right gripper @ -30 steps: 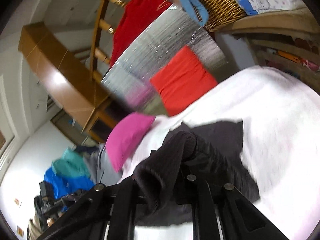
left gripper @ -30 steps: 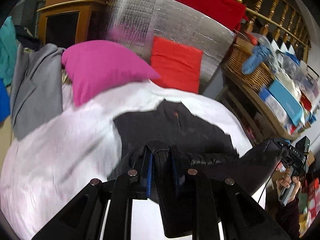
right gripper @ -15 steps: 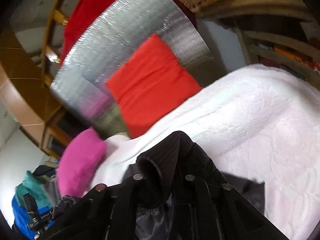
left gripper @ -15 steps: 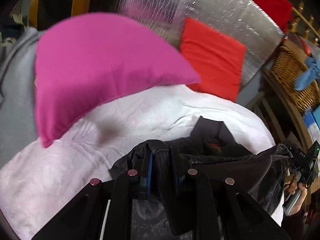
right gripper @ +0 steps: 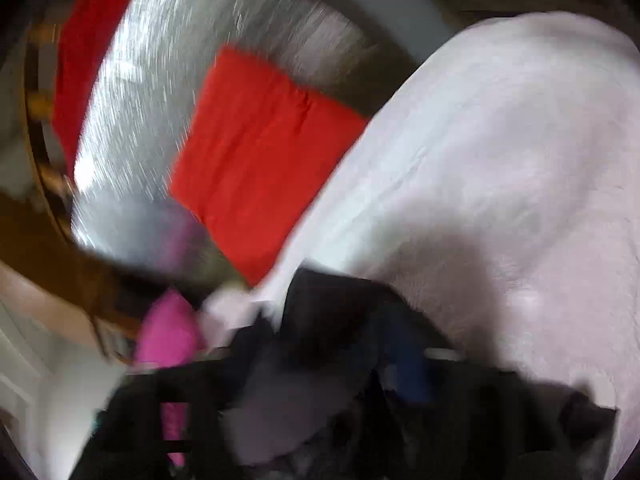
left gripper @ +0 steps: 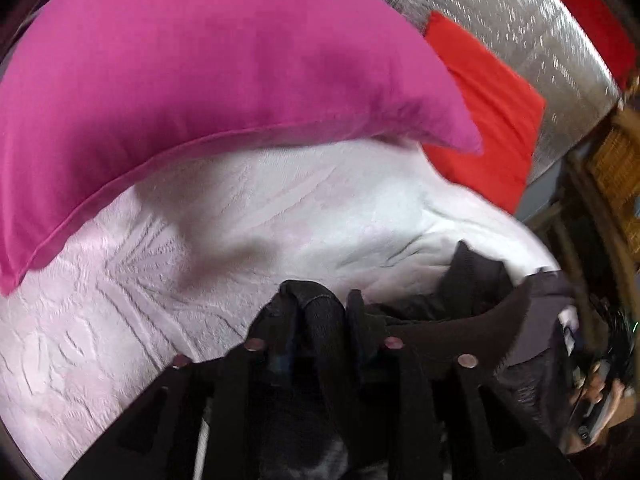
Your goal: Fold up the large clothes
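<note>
White bedspread [left gripper: 280, 216] lay under a pink pillow [left gripper: 200, 64]. My left tool [left gripper: 320, 320] pinched the black garment [left gripper: 472, 304] low over the bed; my right tool's [right gripper: 360, 360] grip was too blurred to tell.

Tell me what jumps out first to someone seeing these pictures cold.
The big magenta pillow fills the upper left of the left wrist view, lying on the white bedspread. Behind it, a red cushion leans against a silver quilted panel. Low in the frame, the left gripper has its jaws clamped on a fold of the black garment.
</note>
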A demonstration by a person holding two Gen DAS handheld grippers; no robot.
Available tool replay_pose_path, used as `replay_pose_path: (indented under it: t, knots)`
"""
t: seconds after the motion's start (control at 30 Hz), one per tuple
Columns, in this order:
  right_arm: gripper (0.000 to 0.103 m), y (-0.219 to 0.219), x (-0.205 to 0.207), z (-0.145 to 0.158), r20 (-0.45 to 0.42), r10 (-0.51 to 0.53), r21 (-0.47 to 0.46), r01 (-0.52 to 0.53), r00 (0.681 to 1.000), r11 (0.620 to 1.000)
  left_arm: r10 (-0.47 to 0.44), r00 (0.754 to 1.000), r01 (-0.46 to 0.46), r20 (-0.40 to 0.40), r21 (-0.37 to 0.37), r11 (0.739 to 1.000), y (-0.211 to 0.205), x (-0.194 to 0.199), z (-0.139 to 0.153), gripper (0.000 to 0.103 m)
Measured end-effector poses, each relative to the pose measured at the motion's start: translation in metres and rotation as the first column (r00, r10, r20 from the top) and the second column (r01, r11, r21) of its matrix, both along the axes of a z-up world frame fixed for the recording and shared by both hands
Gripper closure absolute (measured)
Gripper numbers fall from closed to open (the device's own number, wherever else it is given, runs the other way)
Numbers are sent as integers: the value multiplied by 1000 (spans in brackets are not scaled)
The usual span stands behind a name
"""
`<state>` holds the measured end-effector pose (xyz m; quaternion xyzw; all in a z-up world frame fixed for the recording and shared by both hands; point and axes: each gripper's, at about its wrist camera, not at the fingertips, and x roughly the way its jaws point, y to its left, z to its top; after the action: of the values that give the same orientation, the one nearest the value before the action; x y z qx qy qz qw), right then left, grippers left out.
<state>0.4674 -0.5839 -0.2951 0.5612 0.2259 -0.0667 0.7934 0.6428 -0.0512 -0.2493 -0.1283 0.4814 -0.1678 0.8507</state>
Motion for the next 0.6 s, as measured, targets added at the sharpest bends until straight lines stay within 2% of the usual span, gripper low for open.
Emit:
replay_pose_path:
  t: [0.03,0.07,0.13,0.2,0.27,0.33,0.4,0.47,0.53,0.6]
  knots:
    - [16,-6,-13,4,46,-37,24,36,998,999,11,1000,-11,6,-20,1000,5,-4,7,55]
    - [16,-13,-32,11,109,-52,61,46,993,997,47,998,-45,47,-29,999,14,-13,21,47]
    - [16,-19,-58,27,122,-17,61,10,992,998,106,987,-101,118,-47,994,30,-34,46,40]
    - [16,-16,-86,42,138,3,27,-7,990,1000,126,981,-117,145,-71,991,41,-60,69,36]
    - [16,-7,-123,56,150,23,-11,-22,988,1000,111,978,-98,174,-82,992,45,-98,85,35]
    - [16,7,-160,64,165,45,-24,-41,985,999,89,979,-80,182,-55,995,41,-134,89,30]
    - [16,30,-197,62,168,56,-18,-53,984,998,69,981,-66,179,-22,998,35,-181,83,28]
    - [16,55,-227,50,143,85,6,-86,986,996,41,989,-37,145,-32,999,32,-230,61,26]
    - [16,72,-245,30,119,93,45,-99,989,994,40,996,-35,74,-66,997,32,-257,33,26]
    - [16,92,-254,3,62,112,96,-117,992,988,70,997,-73,-22,-124,990,36,-268,2,26]
